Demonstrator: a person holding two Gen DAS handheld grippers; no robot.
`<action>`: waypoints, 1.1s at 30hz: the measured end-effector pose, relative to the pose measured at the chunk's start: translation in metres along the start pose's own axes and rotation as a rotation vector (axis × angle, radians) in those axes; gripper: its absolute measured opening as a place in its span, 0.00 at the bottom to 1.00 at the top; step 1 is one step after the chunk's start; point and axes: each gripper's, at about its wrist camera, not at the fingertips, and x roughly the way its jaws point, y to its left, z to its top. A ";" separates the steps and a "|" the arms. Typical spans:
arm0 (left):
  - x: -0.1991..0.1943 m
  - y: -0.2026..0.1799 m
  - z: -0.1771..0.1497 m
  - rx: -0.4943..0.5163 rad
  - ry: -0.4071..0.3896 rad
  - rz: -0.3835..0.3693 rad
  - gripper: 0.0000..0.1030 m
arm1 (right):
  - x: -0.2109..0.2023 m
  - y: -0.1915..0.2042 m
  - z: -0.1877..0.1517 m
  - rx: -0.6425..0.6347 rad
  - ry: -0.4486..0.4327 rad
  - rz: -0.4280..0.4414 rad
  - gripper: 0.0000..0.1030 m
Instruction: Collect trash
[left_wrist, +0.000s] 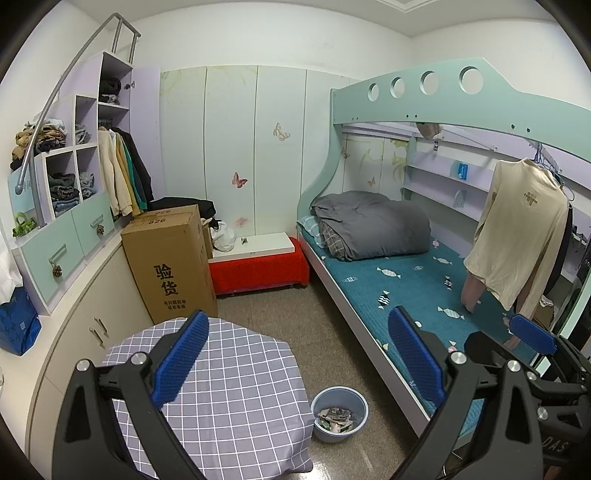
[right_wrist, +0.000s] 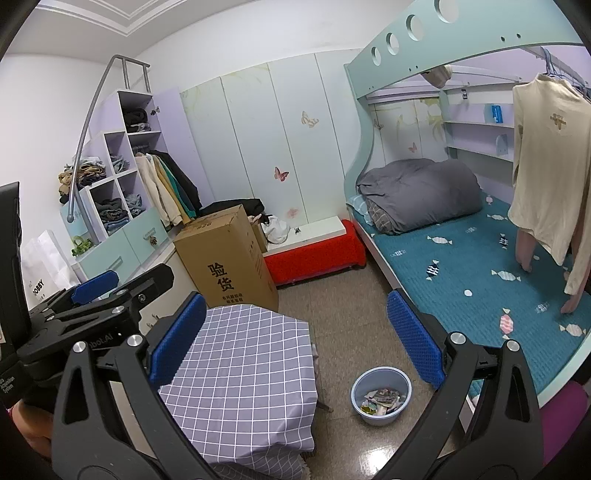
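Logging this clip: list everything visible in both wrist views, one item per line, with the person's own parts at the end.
bin: one, pale blue, on the floor between table and bed, holding paper scraps
table: one, under a grey checked cloth, beside the bin
cardboard box: one, brown, behind the table
bench: one, red-covered, against the wardrobe wall
quilt: one, grey, rolled on the lower bunk
shirt: one, cream, hanging from the bunk rail
shelf unit: one, mint and lilac, holding folded clothes
left claw: open, empty
right claw: open, empty
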 end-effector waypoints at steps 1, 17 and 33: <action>0.001 0.000 0.000 0.001 0.000 0.001 0.93 | 0.000 0.000 0.000 0.000 0.000 0.000 0.93; 0.009 0.008 -0.003 -0.002 0.015 0.001 0.93 | 0.010 -0.008 -0.004 0.008 0.022 0.000 0.93; 0.027 0.022 -0.005 -0.014 0.052 0.004 0.93 | 0.028 -0.004 -0.001 0.009 0.057 -0.002 0.93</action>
